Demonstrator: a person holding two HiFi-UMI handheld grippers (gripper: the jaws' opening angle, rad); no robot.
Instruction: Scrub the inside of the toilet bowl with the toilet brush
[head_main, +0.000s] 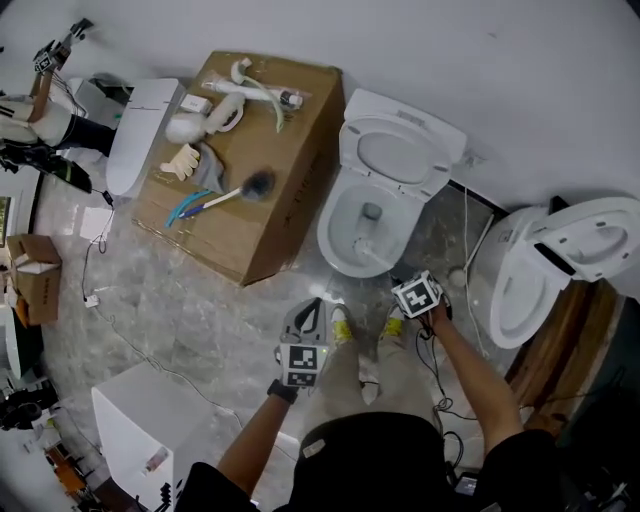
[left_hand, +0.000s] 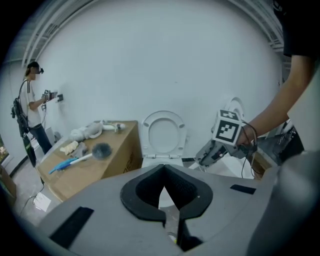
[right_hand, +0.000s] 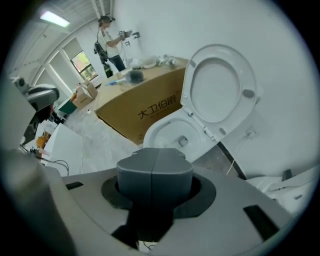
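Glossy white ceramic toilet bowl (head_main: 330, 240), matt brown cardboard box (head_main: 255, 235), and a polished, mottled grey stone floor (head_main: 180, 305).

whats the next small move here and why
Probably swing the left gripper toward the toilet brush lying on the cardboard box. Neither gripper holds anything, the left one's jaws stand apart while those of the right gripper are together, and the left is nearer the box.

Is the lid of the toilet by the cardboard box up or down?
Up: the lid stands raised behind the open bowl.
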